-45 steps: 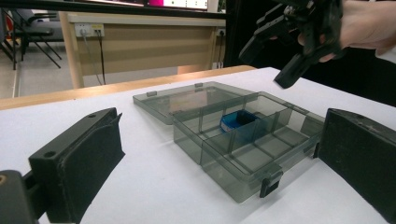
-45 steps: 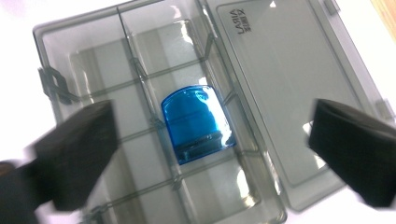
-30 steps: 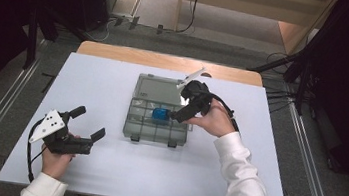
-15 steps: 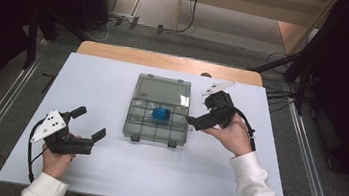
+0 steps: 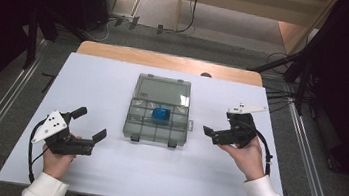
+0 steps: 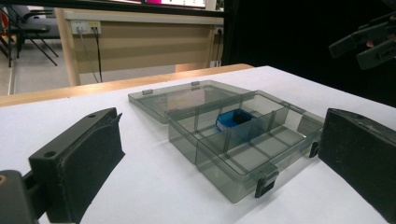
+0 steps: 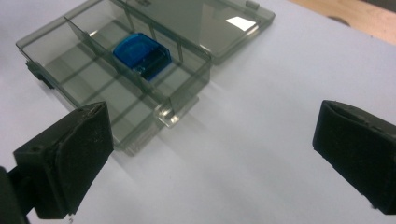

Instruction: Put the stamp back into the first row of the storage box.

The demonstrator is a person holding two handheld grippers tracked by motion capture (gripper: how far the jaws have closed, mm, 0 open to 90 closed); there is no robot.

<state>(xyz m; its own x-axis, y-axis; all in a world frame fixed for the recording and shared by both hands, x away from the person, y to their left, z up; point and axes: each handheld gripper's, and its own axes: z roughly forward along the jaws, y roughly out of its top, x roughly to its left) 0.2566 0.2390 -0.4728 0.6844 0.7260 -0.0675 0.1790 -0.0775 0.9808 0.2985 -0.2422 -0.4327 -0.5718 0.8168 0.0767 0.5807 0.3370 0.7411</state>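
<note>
Centre frame, the blue piece (image 5: 161, 114) sits in the open organiser box (image 5: 156, 132). Both hand-held grippers, left (image 5: 92, 124) and right (image 5: 212, 134), gape wide, empty. A careless reach could clip the thin dividers and skid the box.

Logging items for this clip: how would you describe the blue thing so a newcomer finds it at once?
On the white table, between the two hands, lies a smoky clear organiser box with its lid folded flat on the far side. In the middle compartment of its far row, next to the hinge, sits the blue piece: small and rounded with a dark recess. It is the only coloured item, and every other compartment is empty.
</note>
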